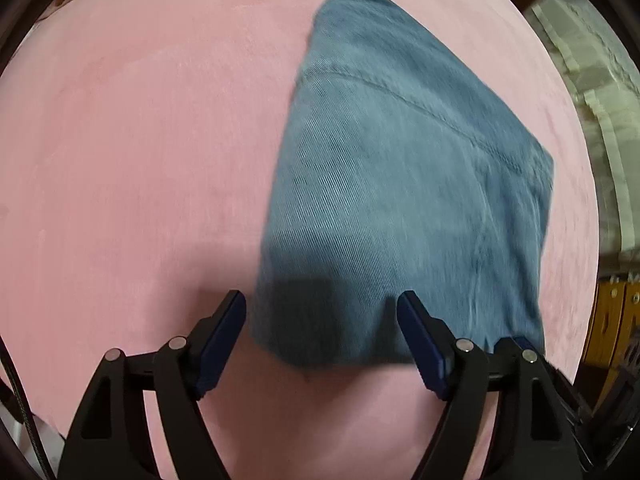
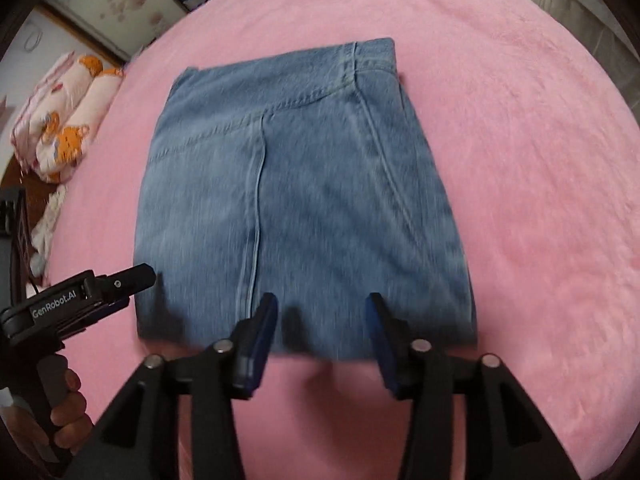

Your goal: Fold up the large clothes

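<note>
Right gripper (image 2: 322,310) and left gripper (image 1: 322,308), both with jaws apart and empty, hover at the near edge of the jeans (image 2: 304,200), folded flat mid-bed (image 2: 540,160); judgement: press edges square, avoid dragging layers.

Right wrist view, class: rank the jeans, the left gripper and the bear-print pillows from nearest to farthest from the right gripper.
1. Jeans: near edge lies just ahead of the right gripper.
2. Left gripper: off to the left, by the jeans' near corner.
3. Pillows: far left, at the bed's edge.
</note>
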